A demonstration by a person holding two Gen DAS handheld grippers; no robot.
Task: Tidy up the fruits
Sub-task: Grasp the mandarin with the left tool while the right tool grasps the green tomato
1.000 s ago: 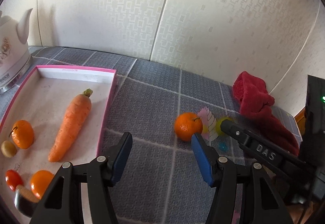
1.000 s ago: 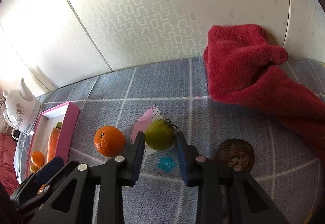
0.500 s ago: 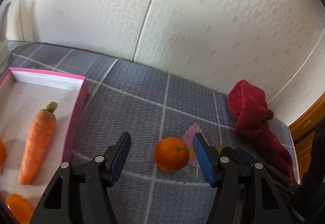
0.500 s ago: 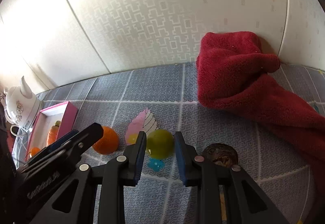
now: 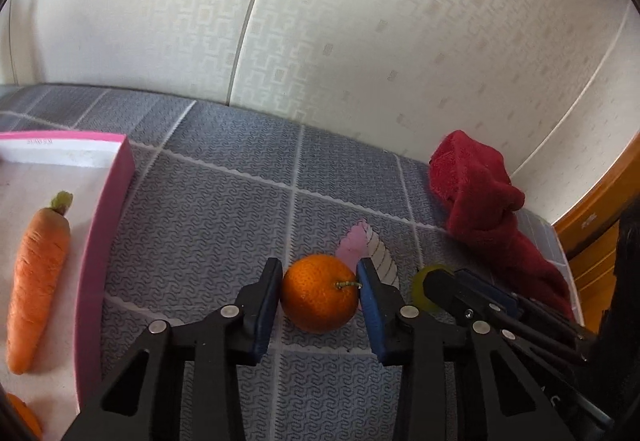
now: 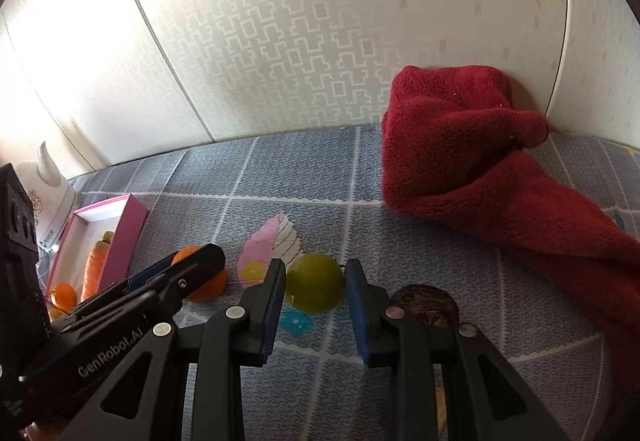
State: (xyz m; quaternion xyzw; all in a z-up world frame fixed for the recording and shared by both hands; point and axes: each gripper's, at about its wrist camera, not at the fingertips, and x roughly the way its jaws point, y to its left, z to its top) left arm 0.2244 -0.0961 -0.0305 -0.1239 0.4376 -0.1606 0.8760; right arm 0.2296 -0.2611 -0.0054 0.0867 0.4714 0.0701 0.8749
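On the grey patterned tabletop, your pink tray holds a carrot. Your left gripper has just closed its jaws onto the orange. Just right, your right gripper pinches the green fruit; a red towel lies beyond.

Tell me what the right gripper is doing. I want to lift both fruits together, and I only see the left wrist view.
Observer: The right gripper has its pads against both sides of the green fruit, which sits on the mat.
Operator: Anything beside it I could knock?
Observer: A dark brown round thing lies just right of the fruit, partly hidden behind the gripper's finger.
Operator: What's beyond the tray?
Observer: A white kettle stands behind the pink tray, near the wall.
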